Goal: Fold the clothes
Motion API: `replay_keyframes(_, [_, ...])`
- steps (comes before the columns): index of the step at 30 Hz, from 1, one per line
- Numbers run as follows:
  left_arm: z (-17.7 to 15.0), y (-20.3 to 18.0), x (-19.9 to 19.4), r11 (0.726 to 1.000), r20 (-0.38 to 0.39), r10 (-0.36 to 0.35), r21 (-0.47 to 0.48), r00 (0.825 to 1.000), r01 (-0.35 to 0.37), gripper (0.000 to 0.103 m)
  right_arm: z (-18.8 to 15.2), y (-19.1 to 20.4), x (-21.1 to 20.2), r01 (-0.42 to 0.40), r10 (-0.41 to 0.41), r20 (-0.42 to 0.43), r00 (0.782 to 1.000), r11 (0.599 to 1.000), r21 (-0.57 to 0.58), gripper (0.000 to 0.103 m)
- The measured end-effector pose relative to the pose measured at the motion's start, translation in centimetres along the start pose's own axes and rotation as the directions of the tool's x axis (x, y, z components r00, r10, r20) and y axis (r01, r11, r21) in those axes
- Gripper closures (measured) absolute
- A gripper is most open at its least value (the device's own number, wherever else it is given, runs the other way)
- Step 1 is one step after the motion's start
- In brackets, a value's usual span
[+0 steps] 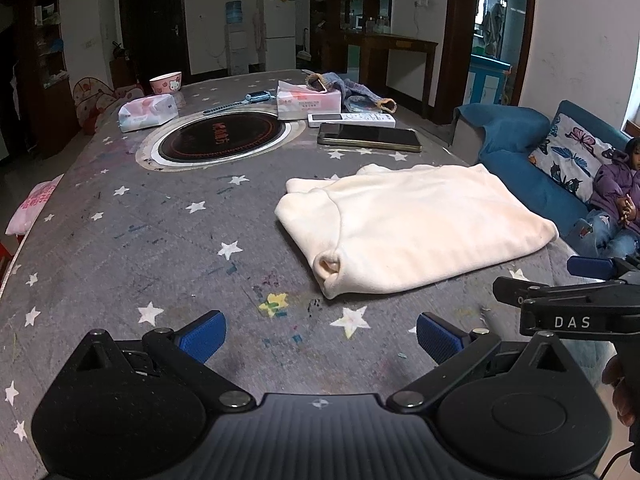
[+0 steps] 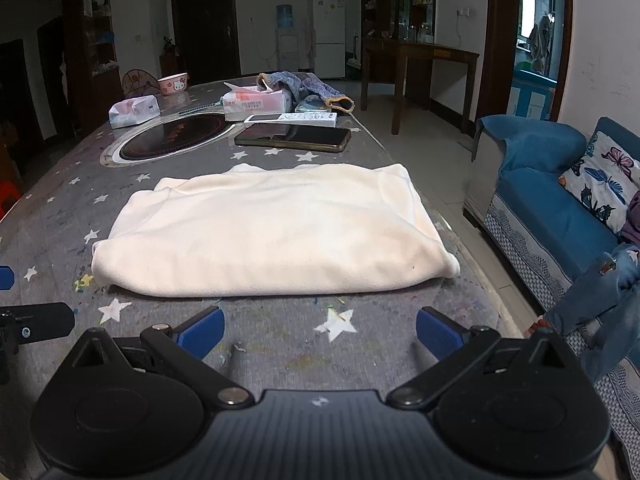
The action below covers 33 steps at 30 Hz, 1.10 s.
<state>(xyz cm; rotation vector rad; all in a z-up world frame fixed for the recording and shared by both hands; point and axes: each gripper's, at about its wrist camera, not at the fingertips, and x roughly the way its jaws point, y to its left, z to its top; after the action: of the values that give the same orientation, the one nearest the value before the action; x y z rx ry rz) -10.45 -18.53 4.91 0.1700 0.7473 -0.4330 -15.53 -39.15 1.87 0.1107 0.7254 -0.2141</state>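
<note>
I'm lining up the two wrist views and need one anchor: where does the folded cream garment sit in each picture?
Left wrist view: the folded cream garment lies right of centre, near the table's right edge.
Right wrist view: the folded cream garment lies in the centre, straight ahead.
Shared landmark: the dark phone lies just beyond it in both.

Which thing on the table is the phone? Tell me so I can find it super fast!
Start at the round black cooktop set into the grey starry table. Just right of it, between the folded cream garment and the white remote, lies the phone. It is the only flat, dark, shiny slab there.
</note>
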Motion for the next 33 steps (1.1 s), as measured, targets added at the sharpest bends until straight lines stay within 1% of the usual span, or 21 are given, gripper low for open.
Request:
replay_keyframes(7, [-0.35,-0.31,-0.09,1.0,-0.001,0.001,0.011,1.0,-0.001,0.0,-0.25,0.15,-0.09,0.003,-0.003,-0.003,1.0,1.0,-0.001,0.0])
replay_keyframes(33, [-0.37,-0.26,0.07,1.0,-0.01,0.004,0.004,1.0,-0.004,0.0,-0.15,0.58,-0.17,-0.001,0.001,0.0,1.0,1.0,-0.01,0.0])
